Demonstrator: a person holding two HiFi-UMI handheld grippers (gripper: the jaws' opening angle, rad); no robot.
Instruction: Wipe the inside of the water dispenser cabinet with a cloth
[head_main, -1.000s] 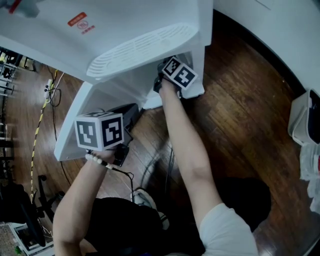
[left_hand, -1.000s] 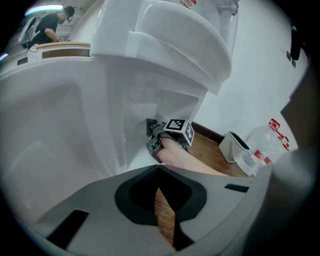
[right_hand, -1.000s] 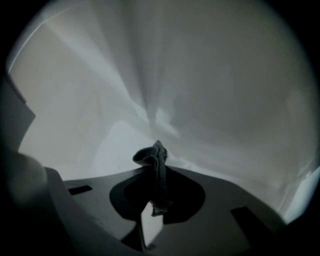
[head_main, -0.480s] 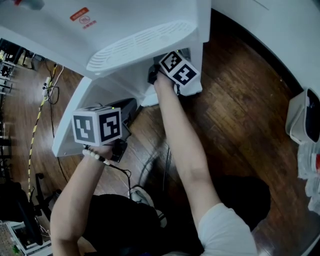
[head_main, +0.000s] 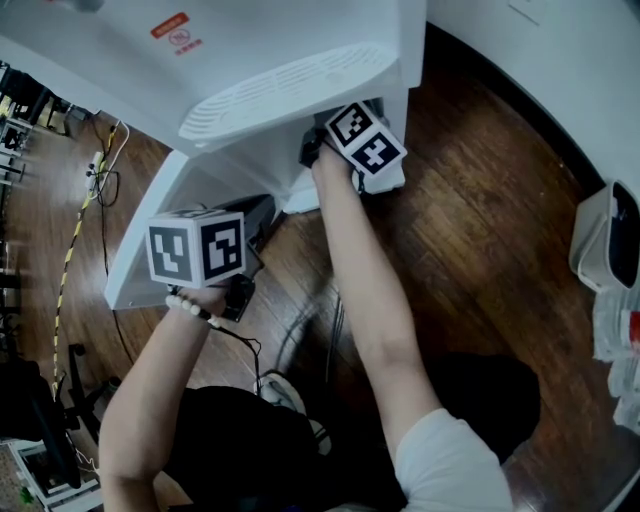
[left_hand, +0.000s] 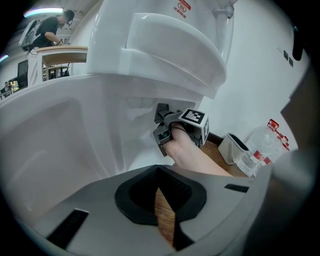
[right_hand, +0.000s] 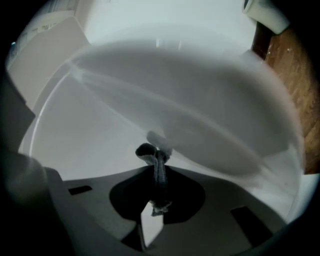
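- Grey cloth (right_hand: 148, 150), pinched in the right tongs (right_hand: 157, 175), has slid slightly sideways along the cabinet (right_hand: 100, 120) wall, so wiping seems under way.
- Closed and empty, the left tongs (left_hand: 163, 197) hang outside, left of them.

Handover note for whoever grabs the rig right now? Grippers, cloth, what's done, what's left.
Left gripper: shut, empty, outside beside the open door.
Right gripper: shut on the cloth, reached inside the cabinet.
Done: door open, cloth gripped and in the cabinet. How much is already wiped cannot be told from the views.
Left: wipe the inner surfaces, then draw the right gripper out with the cloth.
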